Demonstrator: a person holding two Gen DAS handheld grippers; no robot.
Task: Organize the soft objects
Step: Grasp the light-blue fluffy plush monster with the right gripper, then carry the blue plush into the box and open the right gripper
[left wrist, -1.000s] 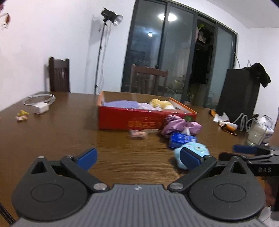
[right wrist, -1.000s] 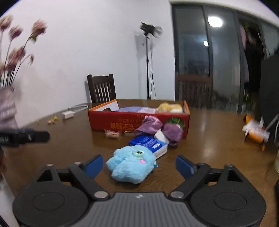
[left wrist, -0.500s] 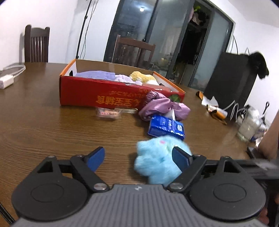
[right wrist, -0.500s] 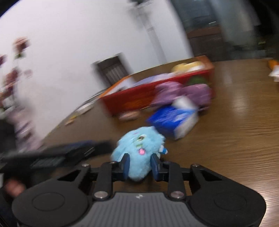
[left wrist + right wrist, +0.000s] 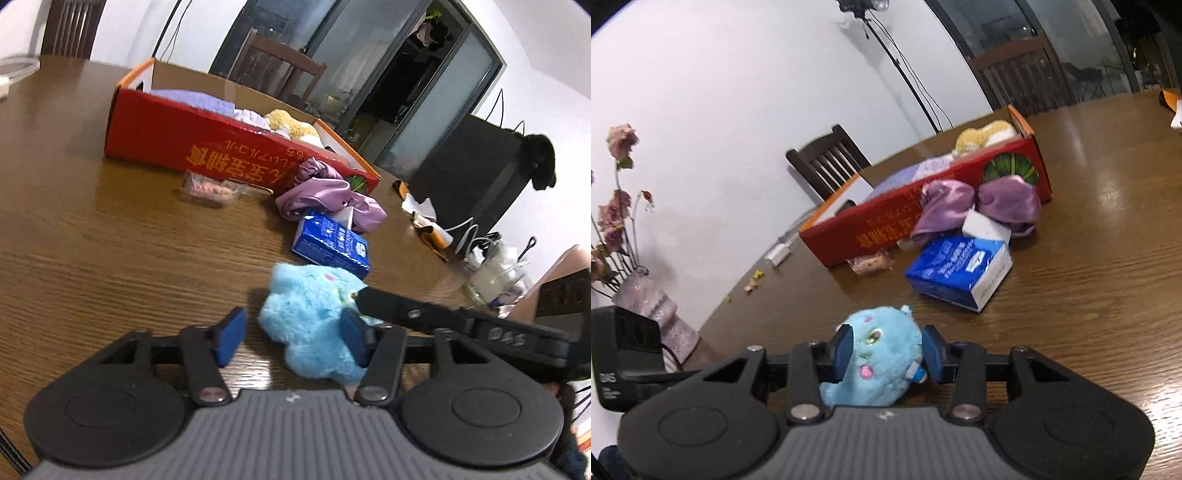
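Observation:
A fluffy light-blue plush toy (image 5: pixel 877 356) is clamped between the blue pads of my right gripper (image 5: pixel 886 354), just above the wooden table. In the left wrist view the same plush (image 5: pixel 314 317) lies between the fingers of my left gripper (image 5: pixel 291 338), whose jaws stand partly open; its right pad touches the plush and its left pad is apart. The right gripper's black finger (image 5: pixel 413 314) reaches in from the right. A red cardboard box (image 5: pixel 207 147) holds a lilac cloth and a yellow plush (image 5: pixel 982 134). A purple satin bow (image 5: pixel 979 206) lies against the box.
A blue tissue pack (image 5: pixel 330 243) lies between the plush and the bow. A small wrapped snack (image 5: pixel 212 188) sits by the box front. A vase with dried flowers (image 5: pixel 653 314) stands at the left edge. A glass jar (image 5: pixel 493 280) and cables sit at the right.
My right gripper has shut on the blue plush and tilted. My left gripper has moved in around the plush and its jaws have narrowed.

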